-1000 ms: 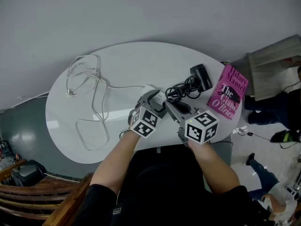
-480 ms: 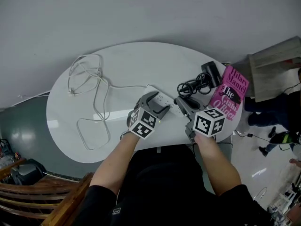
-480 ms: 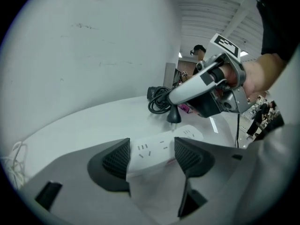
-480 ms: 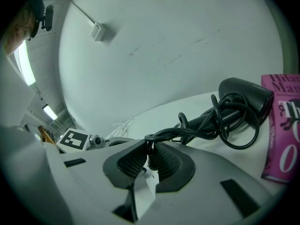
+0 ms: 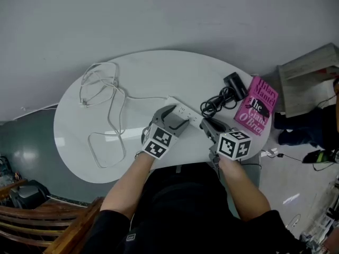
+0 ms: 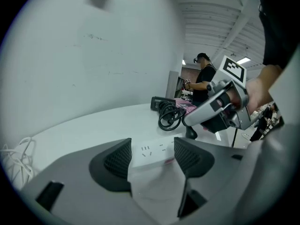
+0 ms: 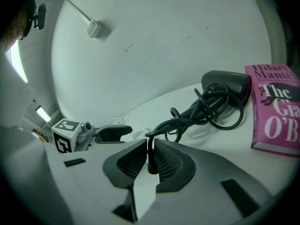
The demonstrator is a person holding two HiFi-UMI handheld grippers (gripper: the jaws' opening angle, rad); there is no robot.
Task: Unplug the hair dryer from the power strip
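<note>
I see a round white table [image 5: 153,73] from above. My left hand-held gripper [image 6: 153,157] is holding the white power strip [image 6: 152,150]. Its two jaws press on the strip's two long sides, and the strip lies flat on the table near the middle.

My right hand-held gripper [image 7: 150,161] is pinched almost closed on the black plug [image 7: 150,149] of the hair dryer. The plug stands up between the two jaws. It sits just beside the end of the power strip. It looks like it is out of the strip, but I can't be sure from these views.

The black cord [image 7: 211,111] runs from the plug in a messy loop across the table to the hair dryer [image 7: 227,84]. The hair dryer is black and lies on its side near the right edge of the table, well apart from the strip.

A pink book [image 7: 276,111] lies flat just beside the hair dryer, on its right. On the left part of the table, a long white cable [image 5: 106,97] lies in loose loops and leads to the power strip.
</note>
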